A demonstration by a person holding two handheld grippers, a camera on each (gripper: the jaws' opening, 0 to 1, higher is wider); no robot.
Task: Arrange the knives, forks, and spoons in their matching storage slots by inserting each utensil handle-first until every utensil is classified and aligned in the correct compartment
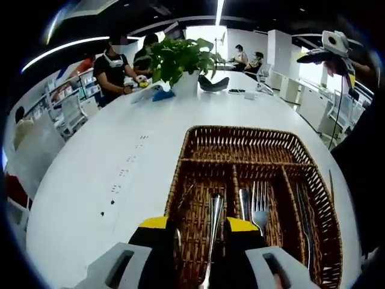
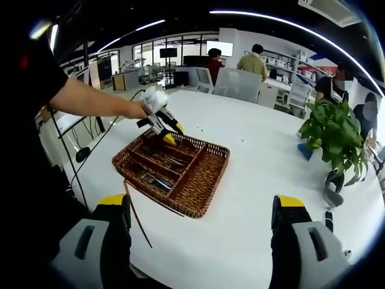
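- A potted plant (image 1: 180,60) was seen near the far edge of the white table (image 1: 108,156) in the left gripper view, with a blue object (image 1: 162,95) just beside it and a dark object (image 1: 213,84) to its right; people were seated behind it.
- The wicker tray (image 1: 246,141) was placed towards the near edge of the table, its far cross compartment bare.
- The left gripper (image 1: 201,232) was held over the tray's near left slot, its jaws clamped on a spoon (image 1: 214,229) whose shaft ran between them and up into the slot.
- A fork (image 1: 260,208) and a second spoon (image 1: 243,201) were laid in the middle slot, and a knife (image 1: 305,220) in the right slot.
- A thin utensil (image 1: 330,183) was left on the table just beside the tray's right rim.
- In the right gripper view the right gripper (image 2: 201,226) was held with jaws wide apart and nothing between them, well apart from the tray (image 2: 198,180), which lay ahead and to the left.
- The plant (image 2: 334,135) stood near the table's right edge.
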